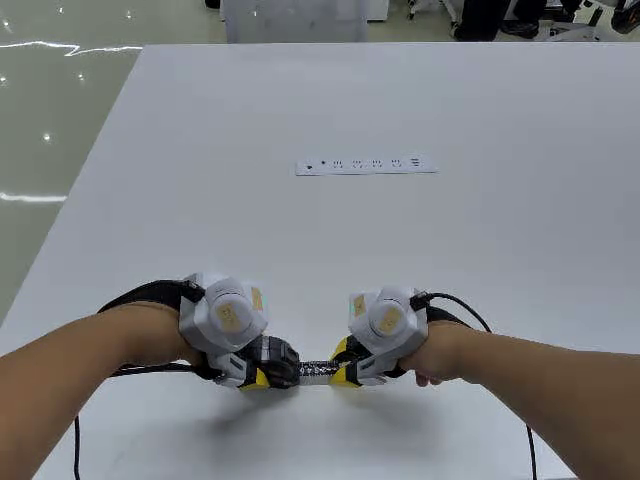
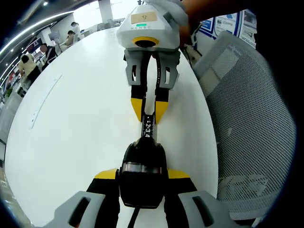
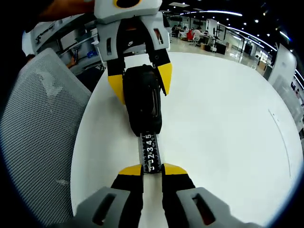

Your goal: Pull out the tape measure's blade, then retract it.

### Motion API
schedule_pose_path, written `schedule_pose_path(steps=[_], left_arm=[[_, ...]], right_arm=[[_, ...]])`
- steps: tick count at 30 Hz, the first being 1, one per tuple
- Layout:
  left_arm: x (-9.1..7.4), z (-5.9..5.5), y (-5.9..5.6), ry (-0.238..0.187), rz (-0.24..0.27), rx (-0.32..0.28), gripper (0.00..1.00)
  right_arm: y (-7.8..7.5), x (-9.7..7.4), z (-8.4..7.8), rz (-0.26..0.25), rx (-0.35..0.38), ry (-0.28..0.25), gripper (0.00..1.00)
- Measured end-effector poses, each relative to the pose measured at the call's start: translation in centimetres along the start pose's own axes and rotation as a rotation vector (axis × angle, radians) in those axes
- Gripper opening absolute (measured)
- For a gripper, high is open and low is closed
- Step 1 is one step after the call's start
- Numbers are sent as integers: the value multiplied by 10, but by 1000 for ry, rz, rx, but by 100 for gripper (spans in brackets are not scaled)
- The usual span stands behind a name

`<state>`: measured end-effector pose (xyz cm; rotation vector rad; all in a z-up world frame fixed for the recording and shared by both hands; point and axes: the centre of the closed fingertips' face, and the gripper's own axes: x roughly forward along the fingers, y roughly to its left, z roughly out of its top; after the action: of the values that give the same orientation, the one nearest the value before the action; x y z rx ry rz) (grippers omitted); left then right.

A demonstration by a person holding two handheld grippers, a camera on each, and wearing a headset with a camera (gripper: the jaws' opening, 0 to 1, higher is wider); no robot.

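A black tape measure case (image 2: 142,173) sits between the yellow-tipped jaws of my left gripper (image 2: 142,175), which is shut on it. A short length of dark blade (image 3: 148,151) with white numbers runs out of the case (image 3: 141,99). My right gripper (image 3: 152,169) is shut on the blade's end. In the head view the left gripper (image 1: 262,378) and right gripper (image 1: 340,374) face each other low over the white table (image 1: 380,250), near its front edge, with the case (image 1: 277,362) and the short blade (image 1: 316,372) between them.
A white power strip (image 1: 366,165) lies flat mid-table, well beyond the grippers. A grey mesh chair back (image 2: 242,123) stands just off the table's near edge. Black cables trail from both grippers. Polished floor lies to the left of the table.
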<state>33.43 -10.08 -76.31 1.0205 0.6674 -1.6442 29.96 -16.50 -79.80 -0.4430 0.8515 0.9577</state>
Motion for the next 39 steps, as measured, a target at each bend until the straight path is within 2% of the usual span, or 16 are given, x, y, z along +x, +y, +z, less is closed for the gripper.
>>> schedule_pose_path(steps=[22, 39], left_arm=[[0, 0, 0, 3, 5, -1, 33], [0, 0, -1, 4, 11, -2, 33]], right_arm=[[-3, -15, -20, -11, 22, 32, 12], [-3, -23, -32, -18, 41, 31, 12]])
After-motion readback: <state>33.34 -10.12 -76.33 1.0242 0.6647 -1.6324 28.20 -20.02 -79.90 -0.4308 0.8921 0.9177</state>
